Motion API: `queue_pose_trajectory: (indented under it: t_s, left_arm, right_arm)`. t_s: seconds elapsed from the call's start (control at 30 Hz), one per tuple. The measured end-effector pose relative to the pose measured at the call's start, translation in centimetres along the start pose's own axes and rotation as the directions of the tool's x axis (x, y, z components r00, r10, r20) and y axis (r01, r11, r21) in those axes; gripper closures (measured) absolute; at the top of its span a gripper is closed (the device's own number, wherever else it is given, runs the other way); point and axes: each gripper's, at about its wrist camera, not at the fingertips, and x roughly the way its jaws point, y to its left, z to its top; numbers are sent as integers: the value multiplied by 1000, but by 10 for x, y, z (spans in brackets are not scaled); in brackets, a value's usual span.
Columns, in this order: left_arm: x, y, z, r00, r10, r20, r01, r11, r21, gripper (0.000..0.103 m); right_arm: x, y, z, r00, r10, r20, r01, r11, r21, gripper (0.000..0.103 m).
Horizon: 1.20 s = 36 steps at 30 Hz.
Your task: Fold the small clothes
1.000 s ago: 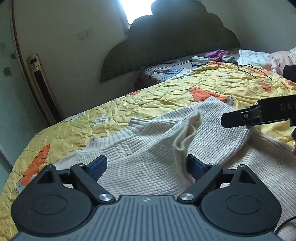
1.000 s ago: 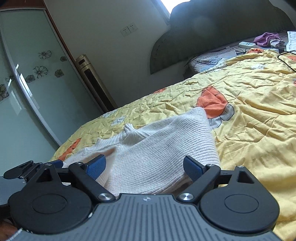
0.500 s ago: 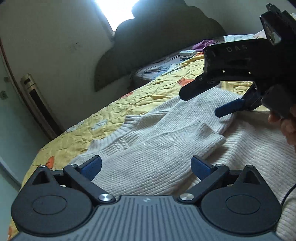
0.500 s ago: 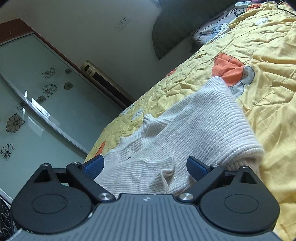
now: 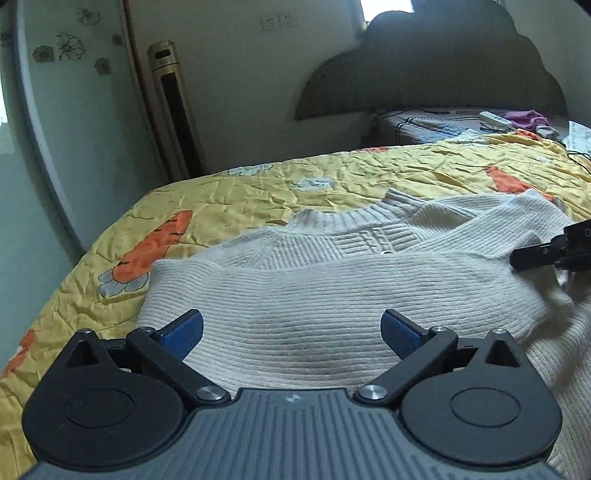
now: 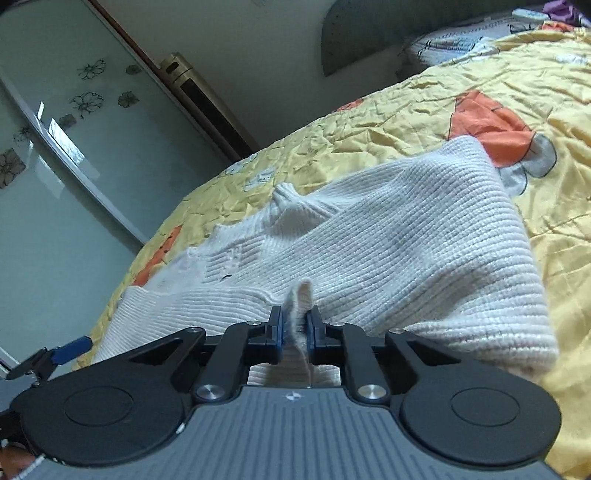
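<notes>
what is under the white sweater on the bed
The yellow quilt with orange carrot prints shows all around the white sweater. The part directly beneath is covered, so anything there stays hidden.

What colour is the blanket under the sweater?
The blanket is yellow with orange carrot pictures, and the sweater is cream. The left wrist view shows it best.

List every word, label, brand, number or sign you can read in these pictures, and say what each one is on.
"D": the only letter showing, white, on the black body of the right gripper at the picture's right edge; the rest is cut off.
Small white mark on the left gripper: a logo, not text.
Sweater, bedspread, wall sockets: no readable text.
</notes>
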Motion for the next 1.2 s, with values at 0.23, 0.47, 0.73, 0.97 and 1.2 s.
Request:
queue_pose_trajectory:
  t_s: [0.23, 0.47, 0.73, 0.97, 1.2]
  left_arm:
    - [14, 22, 12, 993, 115, -1, -115, 991, -68, 0]
    - [36, 50, 3, 985, 139, -103, -153, 977, -147, 0]
    - [41, 59, -8, 980, 130, -150, -155, 973, -170, 0]
    - [38, 51, -9, 980, 128, -151, -151, 978, -147, 0]
    - [35, 52, -11, 980, 124, -155, -147, 978, -146, 0]
  right_arm:
    - [-11, 50, 32, 994, -20, 109, 50, 959, -279, 90]
    - [2, 58, 55, 979, -132, 157, 185, 898, -398, 90]
    - [-9, 44, 19, 942, -268, 203, 326, 875, -358, 68]
    - [9, 56, -8, 961, -267, 75, 273, 858, -435, 52]
    - [-11, 61, -15, 965, -242, 100, 261, 887, -380, 23]
